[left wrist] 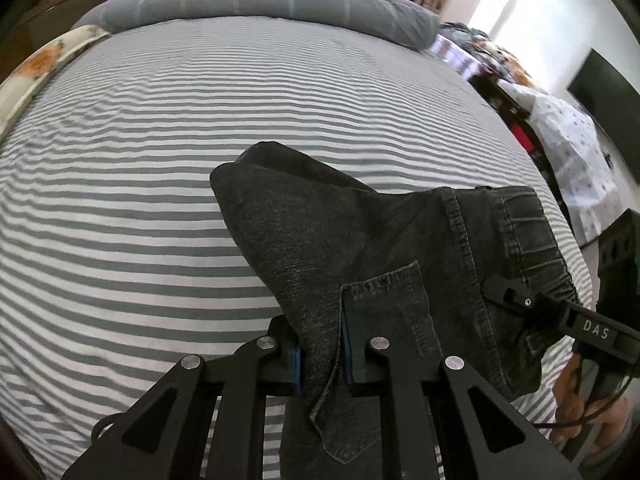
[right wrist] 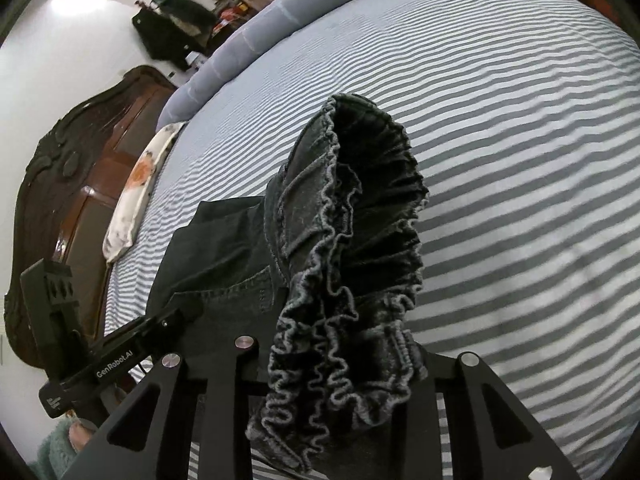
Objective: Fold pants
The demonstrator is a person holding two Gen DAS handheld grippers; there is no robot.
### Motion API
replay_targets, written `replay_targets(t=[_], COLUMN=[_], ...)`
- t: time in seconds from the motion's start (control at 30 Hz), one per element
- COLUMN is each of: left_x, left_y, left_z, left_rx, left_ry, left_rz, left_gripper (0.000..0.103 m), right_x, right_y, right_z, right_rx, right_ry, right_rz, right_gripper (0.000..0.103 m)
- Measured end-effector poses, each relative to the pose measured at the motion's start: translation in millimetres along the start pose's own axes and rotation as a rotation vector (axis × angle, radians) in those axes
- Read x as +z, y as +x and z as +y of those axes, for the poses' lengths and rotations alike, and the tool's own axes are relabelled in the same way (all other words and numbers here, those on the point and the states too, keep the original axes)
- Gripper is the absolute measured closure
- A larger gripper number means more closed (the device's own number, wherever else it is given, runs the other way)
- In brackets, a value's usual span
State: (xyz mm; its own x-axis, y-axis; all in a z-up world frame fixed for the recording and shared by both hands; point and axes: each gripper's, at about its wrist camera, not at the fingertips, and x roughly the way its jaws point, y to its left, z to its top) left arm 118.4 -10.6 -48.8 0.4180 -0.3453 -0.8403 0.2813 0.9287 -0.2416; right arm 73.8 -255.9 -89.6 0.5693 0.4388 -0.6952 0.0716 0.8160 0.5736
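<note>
Black denim pants are held up above a grey-and-white striped bed. My left gripper is shut on a fold of the pants beside a back pocket. My right gripper is shut on the gathered elastic waistband, which bunches up in front of its camera and hides its fingertips. The right gripper also shows in the left wrist view at the waistband. The left gripper shows in the right wrist view at the left, on the dark cloth.
A grey rolled blanket lies along the far edge of the bed. A floral pillow sits at the left edge by a dark wooden headboard. Clothes and a dark screen stand to the right of the bed.
</note>
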Motion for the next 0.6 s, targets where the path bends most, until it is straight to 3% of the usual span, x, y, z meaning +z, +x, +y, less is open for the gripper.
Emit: replay_targets(t=[0.37,0.6], left_x=[30,57], left_y=[-9,2], left_z=[78,120], left_rx=[0.113,0.173], left_ry=[-0.049,-0.056], left_rz=[-0.044,-0.049], left_gripper=[0.089,0.088], right_x=[27,58], right_y=[77,123], right_z=[73,98], right_rx=[0.077,0.095], right_ry=[-0.048,-0.061], right_rz=[0.052,0.07], right_gripper=[0.076,0.076])
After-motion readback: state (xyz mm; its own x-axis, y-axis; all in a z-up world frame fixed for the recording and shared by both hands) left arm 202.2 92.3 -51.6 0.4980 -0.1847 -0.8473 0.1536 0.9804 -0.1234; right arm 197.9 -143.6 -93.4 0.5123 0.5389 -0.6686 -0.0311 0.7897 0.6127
